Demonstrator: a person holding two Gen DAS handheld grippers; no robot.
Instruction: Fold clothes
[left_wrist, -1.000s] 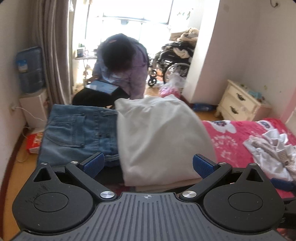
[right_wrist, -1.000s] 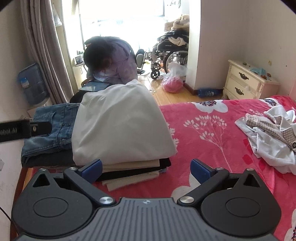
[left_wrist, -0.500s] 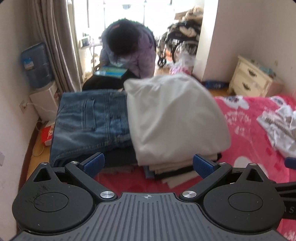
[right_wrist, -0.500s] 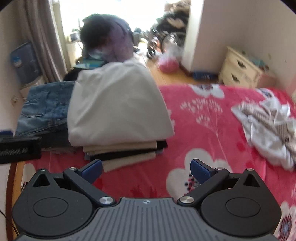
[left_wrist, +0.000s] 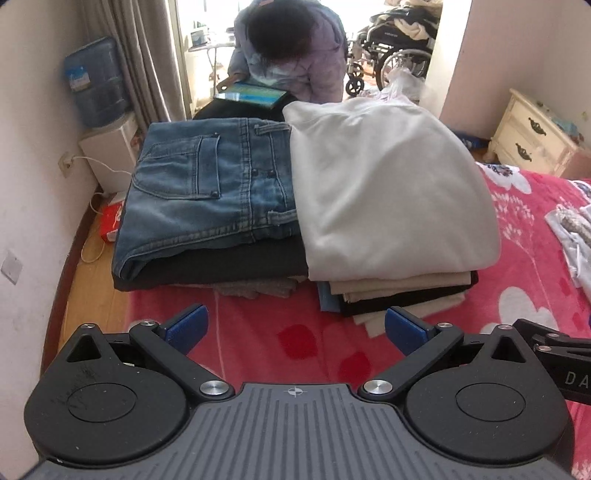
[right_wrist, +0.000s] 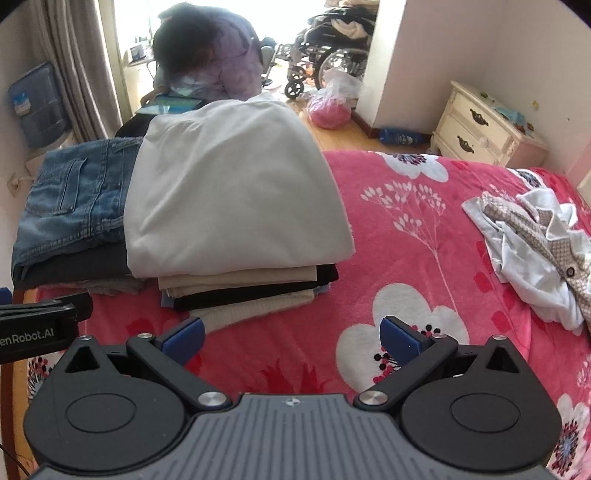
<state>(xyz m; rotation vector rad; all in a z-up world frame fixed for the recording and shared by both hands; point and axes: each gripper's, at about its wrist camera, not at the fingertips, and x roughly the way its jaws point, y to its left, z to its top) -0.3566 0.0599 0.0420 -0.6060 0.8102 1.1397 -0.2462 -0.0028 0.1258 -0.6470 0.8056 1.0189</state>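
The left gripper hangs with its jaws spread wide and nothing between them, above a bare strip of the red flowered bedspread. The right gripper is likewise wide apart and empty, over the same blanket near a white flower print.

Just ahead of both sit two folded piles, side by side and touching. The nearer edge of the right pile shows stacked layers of beige and black cloth, slightly staggered, with a white folded garment on top whose front fold overhangs them. To its left, folded blue jeans lie on a dark folded garment, which reaches the bed's left edge; beyond that edge the wooden floor drops away beside the wall.

To the right of the piles the bedspread lies open and flat up to an unfolded heap of white and patterned clothes, well apart from the piles and near the bed's right side.

Past the far edge of the bed a person in a lilac jacket bends over a tablet, close behind the piles. A cream nightstand stands by the right wall, a wheelchair farther back.
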